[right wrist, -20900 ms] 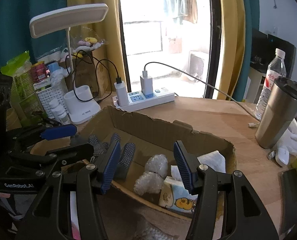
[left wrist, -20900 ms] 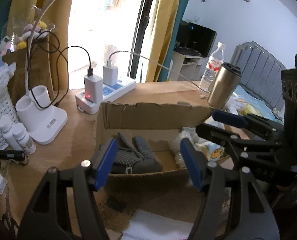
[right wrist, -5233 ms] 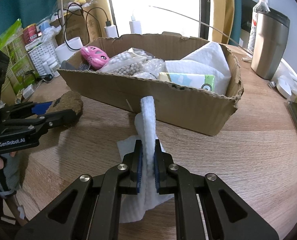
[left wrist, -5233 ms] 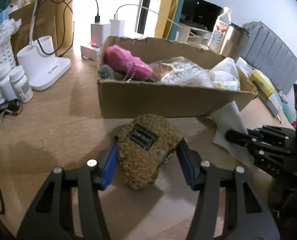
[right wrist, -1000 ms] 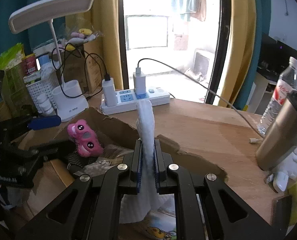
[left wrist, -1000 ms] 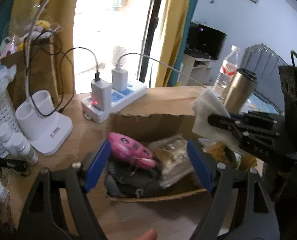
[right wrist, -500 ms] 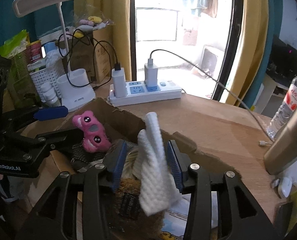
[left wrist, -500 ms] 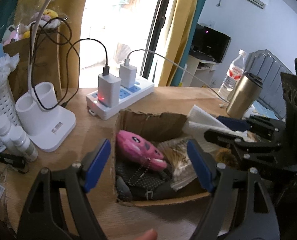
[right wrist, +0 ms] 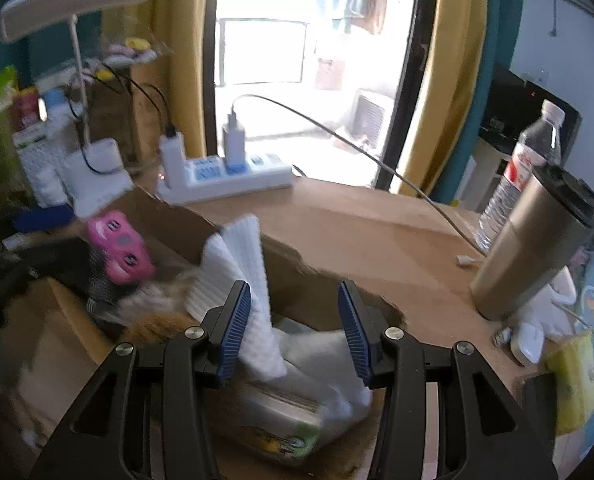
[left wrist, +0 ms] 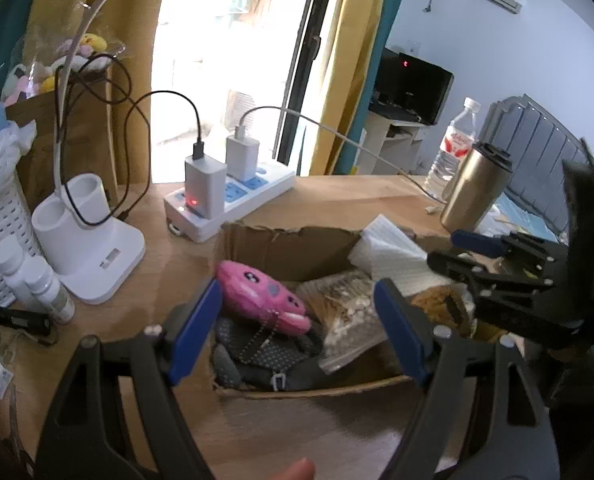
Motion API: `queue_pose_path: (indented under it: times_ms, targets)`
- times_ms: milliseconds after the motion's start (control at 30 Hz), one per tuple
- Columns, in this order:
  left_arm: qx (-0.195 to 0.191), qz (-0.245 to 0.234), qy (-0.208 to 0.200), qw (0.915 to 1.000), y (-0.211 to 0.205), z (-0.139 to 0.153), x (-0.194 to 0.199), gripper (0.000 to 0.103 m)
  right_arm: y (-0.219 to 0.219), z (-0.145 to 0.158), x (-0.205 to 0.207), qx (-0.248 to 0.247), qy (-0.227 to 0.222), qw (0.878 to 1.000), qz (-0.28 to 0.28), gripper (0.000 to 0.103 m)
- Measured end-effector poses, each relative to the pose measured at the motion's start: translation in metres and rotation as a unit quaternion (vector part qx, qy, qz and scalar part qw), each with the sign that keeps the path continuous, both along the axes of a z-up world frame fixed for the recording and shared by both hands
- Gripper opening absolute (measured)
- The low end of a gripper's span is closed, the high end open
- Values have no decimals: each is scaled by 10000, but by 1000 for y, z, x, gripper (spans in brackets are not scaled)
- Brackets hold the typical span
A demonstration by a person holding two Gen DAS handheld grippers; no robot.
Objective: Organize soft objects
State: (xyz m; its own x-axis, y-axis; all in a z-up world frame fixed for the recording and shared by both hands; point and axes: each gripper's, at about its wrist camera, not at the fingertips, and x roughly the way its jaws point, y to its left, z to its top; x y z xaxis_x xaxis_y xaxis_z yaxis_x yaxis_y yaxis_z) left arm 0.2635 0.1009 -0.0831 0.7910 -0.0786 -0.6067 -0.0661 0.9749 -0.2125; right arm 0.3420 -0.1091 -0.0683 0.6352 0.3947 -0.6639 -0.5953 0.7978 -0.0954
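While tilted downward, right hand-held gripper (right wrist: 295,328), jaws parted.

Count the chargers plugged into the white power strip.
2. A white charger with a black cable sits at the strip's near end; a second with a white cable is beside it, farther along the power strip. None seem hidden.

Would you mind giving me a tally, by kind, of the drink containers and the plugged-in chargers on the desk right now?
Plastic water bottle: 1
Steel tumbler: 1
Chargers plugged into the power strip, one with a black cable and one with a white cable: 2
Total: 4
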Motion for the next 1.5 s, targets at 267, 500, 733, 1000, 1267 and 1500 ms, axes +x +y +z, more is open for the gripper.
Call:
queue_pose_path:
  times_ms: [267,500,733,1000,1267,1500]
  targets:
    - [69,-49,15,10000,-10,3,1,80,-10,3,-3,138,17,9999,-65,48]
    - [166,-70,-58,9998,-18,13,-5,80,-21,14,-13,306,41,9995,-113,48]
    - [282,-94,-190,9994,-28,25,-20,80,-30,28,-33,432,-60,9990,-118,49]
    - [411,-114,-422,9982,-38,42,-40,80,-41,46,-58,549,-246,9981,-156,52]
    - [460,-177,-691,9964,-48,55,-65,96,-48,60,-83,655,-373,9971,-119,58]
    - [514,-210,-864,9947,-55,67,-82,96,-55,73,-102,748,-544,9956,-148,58]
